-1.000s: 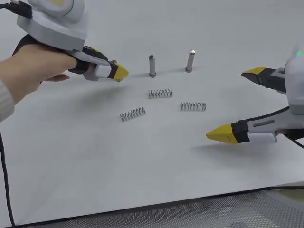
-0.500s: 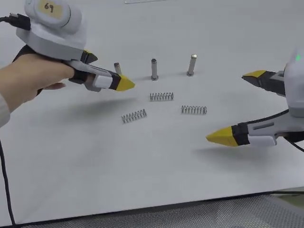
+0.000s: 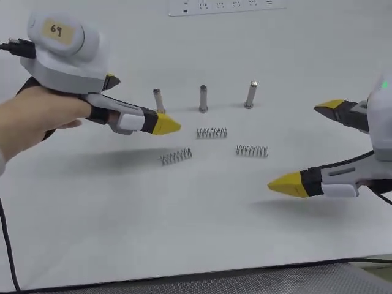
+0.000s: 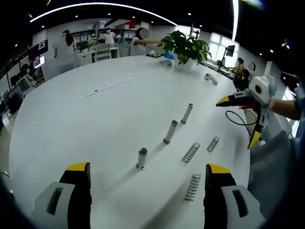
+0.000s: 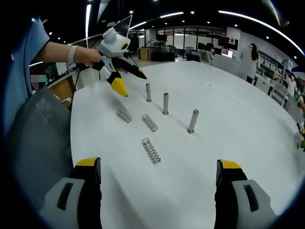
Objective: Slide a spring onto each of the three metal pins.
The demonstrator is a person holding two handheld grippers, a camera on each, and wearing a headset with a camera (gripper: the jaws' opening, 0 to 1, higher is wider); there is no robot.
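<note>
Hovering spread and empty, the left gripper or right gripper could nudge a mid-frame pin over or roll a spring away.

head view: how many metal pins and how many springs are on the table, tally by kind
metal pins: 3
springs: 3
total: 6
</note>
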